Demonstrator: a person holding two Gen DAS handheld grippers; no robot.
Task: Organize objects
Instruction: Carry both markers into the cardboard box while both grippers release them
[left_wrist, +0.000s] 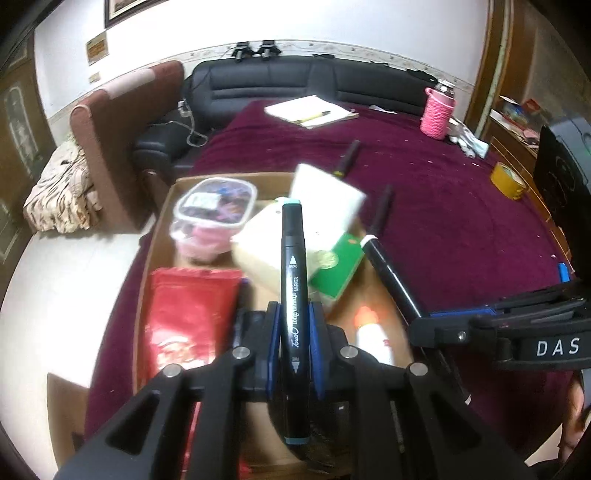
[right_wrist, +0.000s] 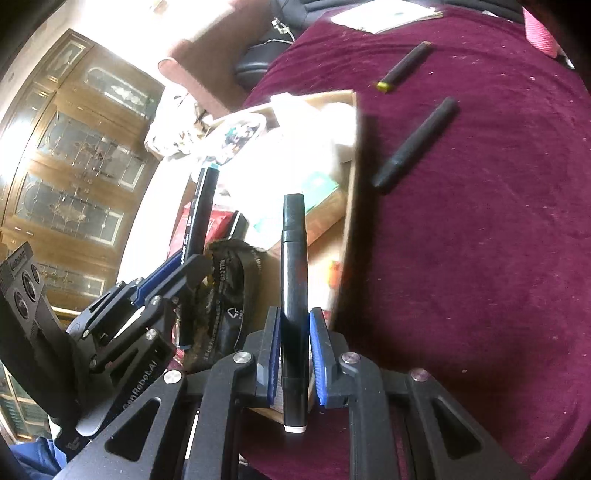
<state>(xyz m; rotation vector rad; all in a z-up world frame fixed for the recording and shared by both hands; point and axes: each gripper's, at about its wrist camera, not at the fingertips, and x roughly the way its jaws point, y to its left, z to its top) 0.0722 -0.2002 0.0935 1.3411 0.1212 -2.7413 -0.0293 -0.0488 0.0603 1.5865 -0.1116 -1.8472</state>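
My left gripper is shut on a black marker with teal ends, held over a cardboard box. The box holds a red packet, a clear tub of small items, a cream box, a green booklet and a white glue bottle. My right gripper is shut on a black marker with a white end, over the box's right edge. The left gripper shows in the right wrist view, the right gripper in the left wrist view.
Two black markers lie on the maroon cloth right of the box. A notepad with a pen, a pink bottle and a yellow tape roll stand farther back. A black sofa lies behind.
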